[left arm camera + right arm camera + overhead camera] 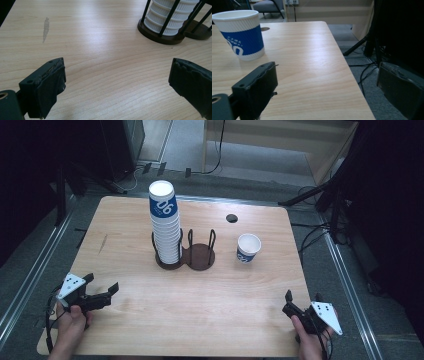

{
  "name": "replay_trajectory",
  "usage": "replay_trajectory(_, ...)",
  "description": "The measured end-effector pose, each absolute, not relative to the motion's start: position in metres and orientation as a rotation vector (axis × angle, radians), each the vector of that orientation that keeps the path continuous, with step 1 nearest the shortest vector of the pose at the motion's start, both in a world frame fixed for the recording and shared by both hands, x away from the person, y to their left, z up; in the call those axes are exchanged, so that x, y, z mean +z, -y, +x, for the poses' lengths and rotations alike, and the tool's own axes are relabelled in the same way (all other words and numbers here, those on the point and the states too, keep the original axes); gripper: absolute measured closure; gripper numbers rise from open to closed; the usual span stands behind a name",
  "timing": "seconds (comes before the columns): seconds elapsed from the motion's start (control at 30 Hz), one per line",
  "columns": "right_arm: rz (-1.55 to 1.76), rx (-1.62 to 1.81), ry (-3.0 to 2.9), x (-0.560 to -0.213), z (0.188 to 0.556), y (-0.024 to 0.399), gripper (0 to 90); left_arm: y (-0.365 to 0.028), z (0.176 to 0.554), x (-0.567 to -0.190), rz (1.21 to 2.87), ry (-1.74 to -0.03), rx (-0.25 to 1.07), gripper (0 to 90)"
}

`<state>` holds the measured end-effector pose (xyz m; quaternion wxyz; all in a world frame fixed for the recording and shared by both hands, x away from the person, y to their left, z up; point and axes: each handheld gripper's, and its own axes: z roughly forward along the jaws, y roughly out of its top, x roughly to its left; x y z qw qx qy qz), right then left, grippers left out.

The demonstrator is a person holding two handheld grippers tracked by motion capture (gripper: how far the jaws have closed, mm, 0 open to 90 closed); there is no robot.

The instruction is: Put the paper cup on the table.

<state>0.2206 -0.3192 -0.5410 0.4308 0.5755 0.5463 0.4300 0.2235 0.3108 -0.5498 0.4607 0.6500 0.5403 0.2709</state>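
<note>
The single cup stood upright on the tabletop, right of the holder and well ahead of my right gripper; in the right gripper view that cup, white with a blue band, sat at the upper left, clear of my jaws. The wire cup holder was near the middle of the tabletop, its left ring carrying a tall stack of cups and its right ring with no cup in it. From the left gripper view I could see the ribbed bottom of the stack inside the dark bars at the upper right. My right gripper sat near the front right corner, jaws wide with only tabletop and floor between them. My left gripper was at the front left edge, jaws spread wide over bare wood, nothing held. A small dark hole marked the far side of the tabletop.
</note>
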Motion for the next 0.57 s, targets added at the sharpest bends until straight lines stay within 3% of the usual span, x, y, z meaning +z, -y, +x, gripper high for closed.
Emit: replay_trajectory(0.57,1.494,1.055,-1.372,-0.546,0.207,0.334,7.0,-0.316,0.222,-0.549,1.557,-1.34,0.672,1.8)
